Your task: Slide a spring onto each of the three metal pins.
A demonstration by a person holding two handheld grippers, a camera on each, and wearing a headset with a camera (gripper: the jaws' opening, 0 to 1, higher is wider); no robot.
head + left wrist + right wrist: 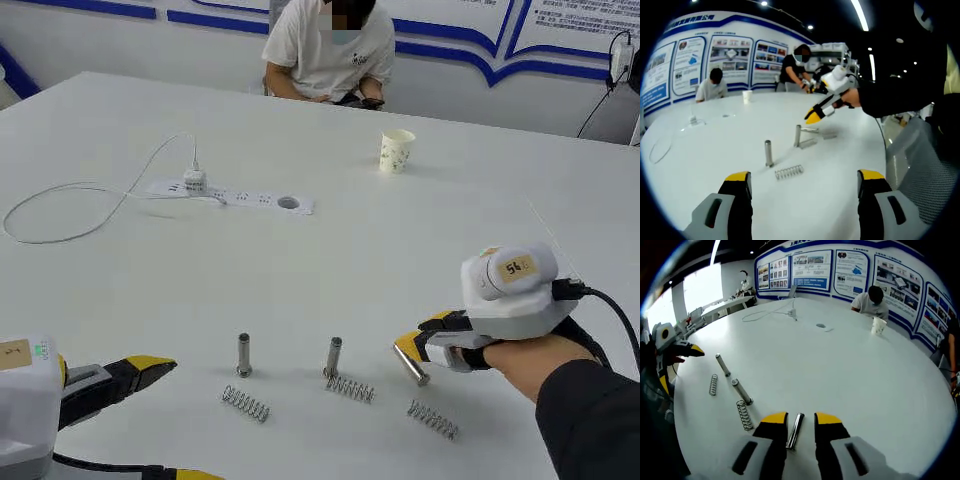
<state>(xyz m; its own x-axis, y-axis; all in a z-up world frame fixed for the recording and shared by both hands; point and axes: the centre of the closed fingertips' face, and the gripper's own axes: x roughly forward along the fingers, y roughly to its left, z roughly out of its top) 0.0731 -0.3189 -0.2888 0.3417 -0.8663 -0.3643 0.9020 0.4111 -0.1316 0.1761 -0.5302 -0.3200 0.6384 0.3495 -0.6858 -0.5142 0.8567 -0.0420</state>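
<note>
A white table (330, 250) spreads across the head view, and a seated person (330, 50) in a white shirt sits at its far edge. A thin white cable (70, 200) loops over the table's left part and runs to a charger plugged into a white power strip (240, 197), which lies flat well beyond the work. A paper cup (396, 151) stands upright farther back, to the right of the strip.

The left gripper (804, 176) hangs low at the near left with its yellow-tipped jaws wide apart and nothing between them. They are aimed toward the pins but well short of them. The right gripper (801, 418) comes in from the right with its jaws drawn narrow around the third pin (411, 363). This pin is tilted, with its flanged end lowest and close above the table. I cannot tell whether it touches the surface.

The other two metal pins stand upright on their bases between the grippers: the left pin (243, 354) and the middle pin (333, 357). Both are bare.

All three springs lie flat on the table, none of them on a pin. The left spring (245, 403) lies near the left pin, on the near side. The middle spring (350, 389) lies just beside the base of the middle pin. The right spring (433, 420) lies below the right gripper, near the tilted pin's lower end.
</note>
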